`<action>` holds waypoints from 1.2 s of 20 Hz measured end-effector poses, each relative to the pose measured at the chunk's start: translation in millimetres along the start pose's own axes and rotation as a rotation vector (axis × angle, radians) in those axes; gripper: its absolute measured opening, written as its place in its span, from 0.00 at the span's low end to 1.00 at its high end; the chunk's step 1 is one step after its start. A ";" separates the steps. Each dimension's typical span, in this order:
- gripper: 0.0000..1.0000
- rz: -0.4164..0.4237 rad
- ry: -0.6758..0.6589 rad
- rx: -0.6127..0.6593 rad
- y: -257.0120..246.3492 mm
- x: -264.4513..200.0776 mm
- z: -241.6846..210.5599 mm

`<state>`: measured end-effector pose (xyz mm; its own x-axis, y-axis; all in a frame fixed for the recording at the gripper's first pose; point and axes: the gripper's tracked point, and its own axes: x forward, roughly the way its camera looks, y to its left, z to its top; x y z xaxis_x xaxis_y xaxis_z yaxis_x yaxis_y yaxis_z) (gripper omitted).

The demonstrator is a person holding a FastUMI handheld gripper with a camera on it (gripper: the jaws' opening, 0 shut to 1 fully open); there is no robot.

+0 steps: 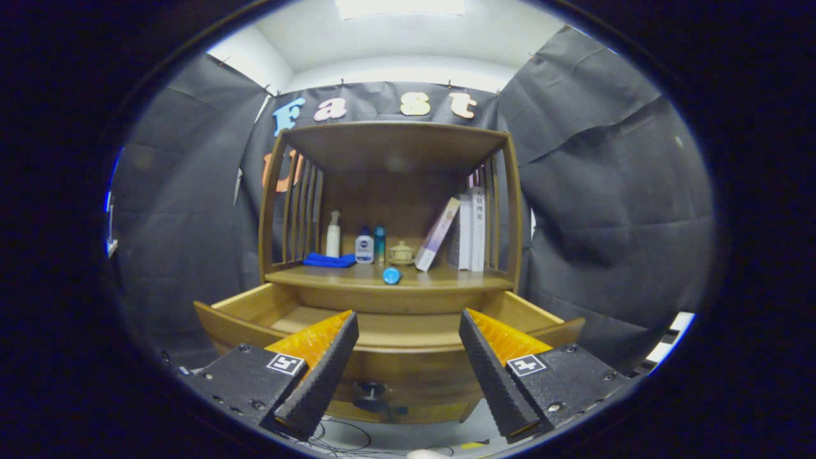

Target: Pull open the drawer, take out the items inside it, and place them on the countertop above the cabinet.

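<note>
tongs (408,322) on black screwed housings with square white-bordered markers, ribbed fingers.

A ceiling panel (400,6) is lighting the booth evenly; fisheye distortion is bending the edges, the shelf interior (389,191) is lying in shadow, possibly slightly soft.

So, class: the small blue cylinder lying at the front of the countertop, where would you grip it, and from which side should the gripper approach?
Grip the blue cylinder across its round body, coming straight in from the front over the open drawer. It lies on its side with its end face towards the gripper, alone at the countertop edge, so fingers can pass either side. The fingers are open, holding nothing.
</note>
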<state>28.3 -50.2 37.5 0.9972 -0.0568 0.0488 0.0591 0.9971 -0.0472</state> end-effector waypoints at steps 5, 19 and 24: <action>1.00 0.000 0.089 0.000 4.3 10.1 -57.4; 1.00 0.035 0.155 0.045 22.9 24.1 -96.4; 0.99 0.047 0.159 0.075 23.2 27.7 -96.2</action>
<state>61.7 -33.4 -58.2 0.9939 -0.0112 -0.1100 0.0145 0.9995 0.0295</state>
